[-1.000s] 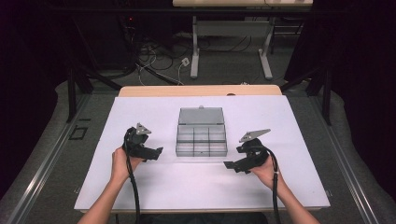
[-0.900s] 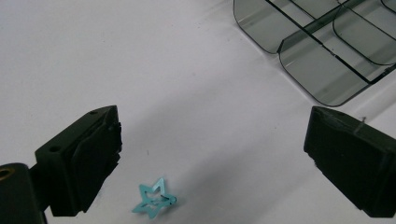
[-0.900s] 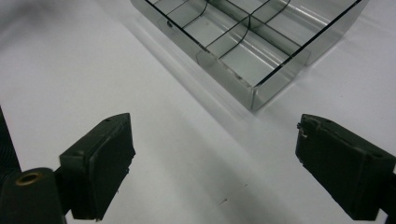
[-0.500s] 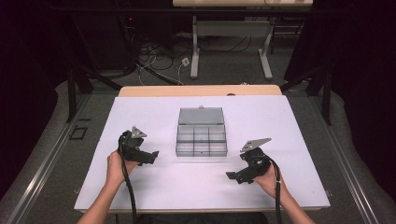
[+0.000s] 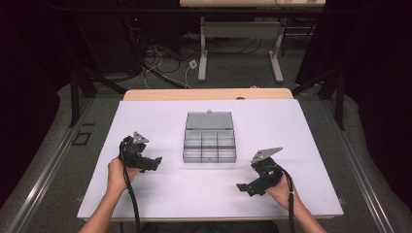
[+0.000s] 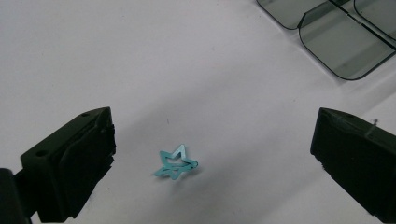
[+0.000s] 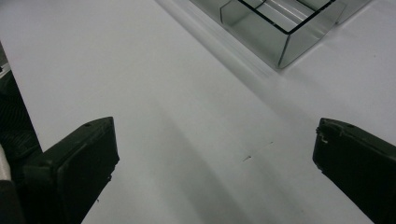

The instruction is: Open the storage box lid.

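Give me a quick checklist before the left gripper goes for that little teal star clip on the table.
1. Left gripper jaws apart: ok, wide open in the left gripper view.
2. Teal star clip between the jaws: ok, though it sits nearer the left jaw than the middle.
3. Clip free of clutter: ok, it lies alone on the white table cover.
4. Jaws touching the clip: not ok yet, there is a gap on both sides.
5. Compartment box open to receive: ok, lid laid back, compartments facing up.
6. Right gripper out of the way: ok, open, empty, on the far side of the box.
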The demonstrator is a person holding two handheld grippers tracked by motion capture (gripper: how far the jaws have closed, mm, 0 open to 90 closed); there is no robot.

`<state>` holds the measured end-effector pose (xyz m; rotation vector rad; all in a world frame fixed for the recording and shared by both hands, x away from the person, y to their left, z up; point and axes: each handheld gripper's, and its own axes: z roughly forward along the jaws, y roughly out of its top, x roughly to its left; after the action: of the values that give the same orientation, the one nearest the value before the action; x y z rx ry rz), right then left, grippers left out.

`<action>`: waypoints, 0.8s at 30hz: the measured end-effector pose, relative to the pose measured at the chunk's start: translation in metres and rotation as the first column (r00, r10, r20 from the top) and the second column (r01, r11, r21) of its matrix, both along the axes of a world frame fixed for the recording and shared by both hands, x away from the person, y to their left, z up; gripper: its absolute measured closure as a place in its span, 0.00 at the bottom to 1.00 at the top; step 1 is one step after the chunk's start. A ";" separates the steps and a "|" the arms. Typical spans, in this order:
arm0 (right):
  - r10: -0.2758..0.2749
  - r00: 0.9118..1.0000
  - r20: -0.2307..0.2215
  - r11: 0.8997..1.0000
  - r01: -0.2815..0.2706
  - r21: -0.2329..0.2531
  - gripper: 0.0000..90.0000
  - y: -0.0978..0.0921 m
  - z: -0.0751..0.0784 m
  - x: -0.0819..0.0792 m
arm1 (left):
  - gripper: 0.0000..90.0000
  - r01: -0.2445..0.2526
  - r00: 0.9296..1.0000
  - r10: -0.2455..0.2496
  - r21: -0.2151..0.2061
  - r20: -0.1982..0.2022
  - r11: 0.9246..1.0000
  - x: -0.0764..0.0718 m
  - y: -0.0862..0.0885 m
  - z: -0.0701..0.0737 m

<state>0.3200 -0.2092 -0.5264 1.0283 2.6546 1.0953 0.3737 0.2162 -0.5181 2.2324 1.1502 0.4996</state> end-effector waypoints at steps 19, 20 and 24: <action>0.021 1.000 -0.019 0.999 -0.022 -0.031 0.00 0.003 -0.003 0.000 | 0.02 -0.068 0.998 0.068 -0.028 0.014 0.997 0.006 0.017 0.002; 0.021 1.000 -0.022 0.999 -0.021 -0.029 0.00 0.004 -0.003 0.000 | 0.06 -0.076 0.997 0.077 -0.030 0.020 0.997 0.006 0.017 0.001; 0.024 1.000 -0.021 0.999 -0.025 -0.031 0.00 0.005 -0.004 0.001 | 0.09 -0.101 0.995 0.102 -0.056 0.011 0.993 0.008 0.021 0.000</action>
<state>0.3211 -0.2043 -0.5306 1.0095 2.6980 1.0493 0.3821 0.2374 -0.5180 2.1288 1.2600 0.5171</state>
